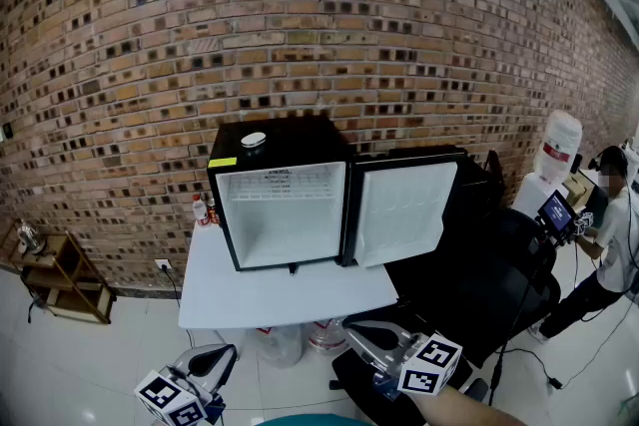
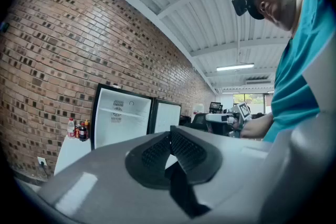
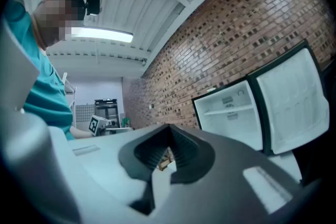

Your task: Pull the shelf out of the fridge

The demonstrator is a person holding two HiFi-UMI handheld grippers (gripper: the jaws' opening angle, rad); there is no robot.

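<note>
Fridge (image 1: 285, 205) on table (image 1: 230, 299) — shelf (image 3: 228, 109) inside, door (image 1: 404, 210) swung right, bottles (image 1: 203, 210) at its left.

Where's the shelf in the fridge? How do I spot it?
Find the black mini fridge on the white table by the brick wall. Inside its open white box, the shelf is the only thin ledge running across, near the top.

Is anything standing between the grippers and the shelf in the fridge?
Nothing visible does. The fridge door is swung open to the right, so the shelf is exposed, and the table in front of it is bare. The left gripper and right gripper are low, short of the table.
</note>
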